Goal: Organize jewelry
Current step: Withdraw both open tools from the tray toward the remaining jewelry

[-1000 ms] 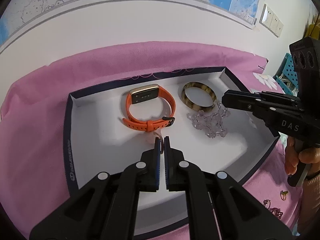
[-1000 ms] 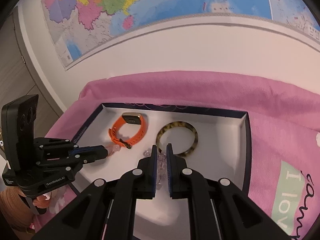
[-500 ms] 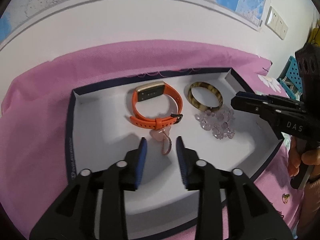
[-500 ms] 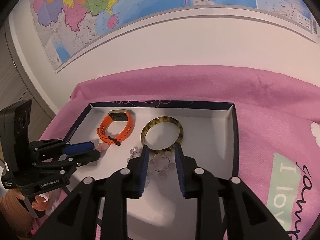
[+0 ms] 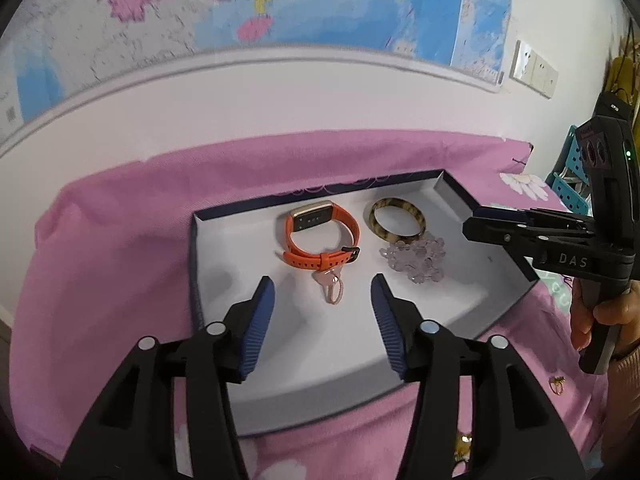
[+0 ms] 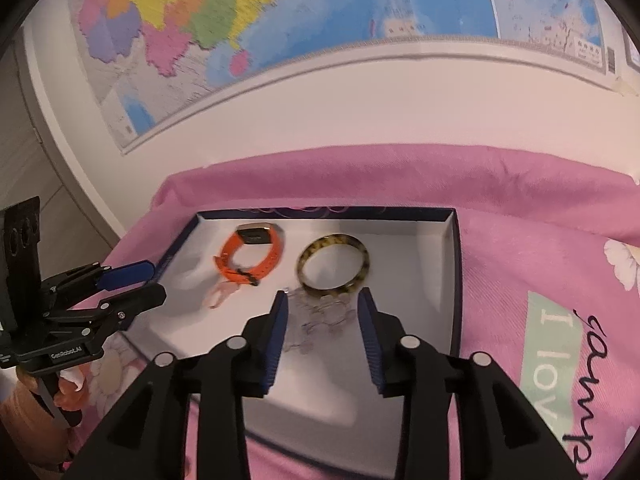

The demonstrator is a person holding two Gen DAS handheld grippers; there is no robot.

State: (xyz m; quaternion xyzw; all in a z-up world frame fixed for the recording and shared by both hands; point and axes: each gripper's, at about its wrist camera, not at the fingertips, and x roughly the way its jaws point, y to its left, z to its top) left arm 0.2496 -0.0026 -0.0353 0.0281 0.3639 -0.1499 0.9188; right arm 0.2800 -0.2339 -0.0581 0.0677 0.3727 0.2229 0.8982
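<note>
Behind tray [image 5: 456, 192]: wall map [image 5: 280, 4]; pink cloth [image 5: 120, 208] underneath; light switches [image 5: 534, 69] right.

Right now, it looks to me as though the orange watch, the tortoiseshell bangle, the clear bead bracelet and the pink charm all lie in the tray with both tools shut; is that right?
Not quite: both tools are open. The left wrist view shows the left tool spread, with the pink charm lying free beyond it; the right wrist view shows the right tool parted above the clear bead bracelet. The orange watch and tortoiseshell bangle do lie in the tray.

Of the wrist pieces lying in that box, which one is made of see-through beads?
The clear bead bracelet, lying just in front of the mottled brown bangle. The orange watch has a solid strap, and the bangle is one rigid ring.
</note>
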